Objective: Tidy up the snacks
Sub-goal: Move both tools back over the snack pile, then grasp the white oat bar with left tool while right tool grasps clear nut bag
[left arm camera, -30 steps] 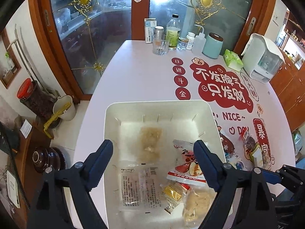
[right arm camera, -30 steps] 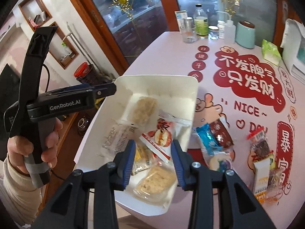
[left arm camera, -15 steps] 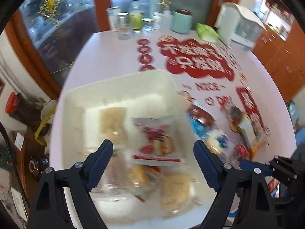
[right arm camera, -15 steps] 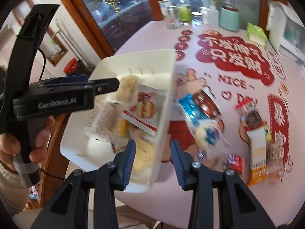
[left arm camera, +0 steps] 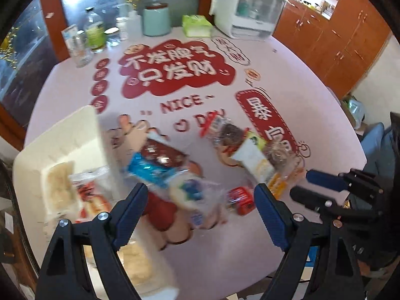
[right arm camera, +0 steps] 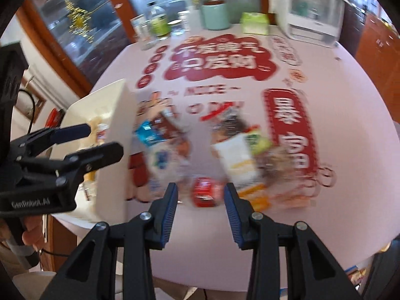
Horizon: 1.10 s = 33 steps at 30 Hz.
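A white bin (left arm camera: 75,135) with several snack packs inside stands at the table's left edge; it also shows in the right wrist view (right arm camera: 115,107). Loose snacks lie on the table beside it: a blue pack (left arm camera: 150,170), a brown pack (left arm camera: 162,155), a small red pack (left arm camera: 241,200), a white-and-yellow pack (left arm camera: 252,157). My left gripper (left arm camera: 200,210) is open and empty above the blue and white packs. My right gripper (right arm camera: 201,200) is open, with the small red pack (right arm camera: 206,192) just beyond its tips.
Bottles, a glass (left arm camera: 80,47), a teal canister (left arm camera: 156,20), a green tissue pack (left arm camera: 196,25) and a white appliance (left arm camera: 246,10) stand at the table's far edge. Wooden cabinets (left arm camera: 337,37) are to the right. The table's near edge is close below both grippers.
Both grippers have swung right, from over the bin to over the loose snacks on the table. Both stay open and empty.
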Available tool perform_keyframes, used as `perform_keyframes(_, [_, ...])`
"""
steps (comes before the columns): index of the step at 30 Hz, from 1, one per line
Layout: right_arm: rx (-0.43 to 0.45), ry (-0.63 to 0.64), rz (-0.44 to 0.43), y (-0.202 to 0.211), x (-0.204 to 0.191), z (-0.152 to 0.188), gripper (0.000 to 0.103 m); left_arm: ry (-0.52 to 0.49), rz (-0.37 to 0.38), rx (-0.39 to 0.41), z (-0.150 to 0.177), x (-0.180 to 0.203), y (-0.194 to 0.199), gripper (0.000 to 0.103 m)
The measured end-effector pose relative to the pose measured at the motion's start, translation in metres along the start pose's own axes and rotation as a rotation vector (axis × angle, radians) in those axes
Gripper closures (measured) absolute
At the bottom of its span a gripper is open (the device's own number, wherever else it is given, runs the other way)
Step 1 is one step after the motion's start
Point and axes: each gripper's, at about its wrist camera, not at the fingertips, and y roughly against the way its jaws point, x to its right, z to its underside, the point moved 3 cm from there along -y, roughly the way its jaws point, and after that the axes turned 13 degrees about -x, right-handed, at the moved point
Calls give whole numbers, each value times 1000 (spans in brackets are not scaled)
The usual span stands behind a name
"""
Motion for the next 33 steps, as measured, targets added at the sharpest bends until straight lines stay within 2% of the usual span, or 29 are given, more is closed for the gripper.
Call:
perform_keyframes(5, [-34, -7, 7, -8, 48, -10, 64, 46, 22, -62, -16, 31, -35, 17])
perform_keyframes(12, [-119, 75, 4, -46, 94, -20, 64, 149, 53, -141, -32, 57, -84, 17])
perform_keyframes(20, [-181, 219, -25, -89, 102, -31, 64, 298, 59, -171, -39, 63, -115, 17])
perform_keyframes(25, [-144, 318, -34, -95, 97, -41, 61, 365, 46, -182, -46, 65, -128, 17])
perform_keyframes(33, [-155, 339, -103, -99, 102, -52, 60, 393, 6, -189, -49, 69, -139, 18])
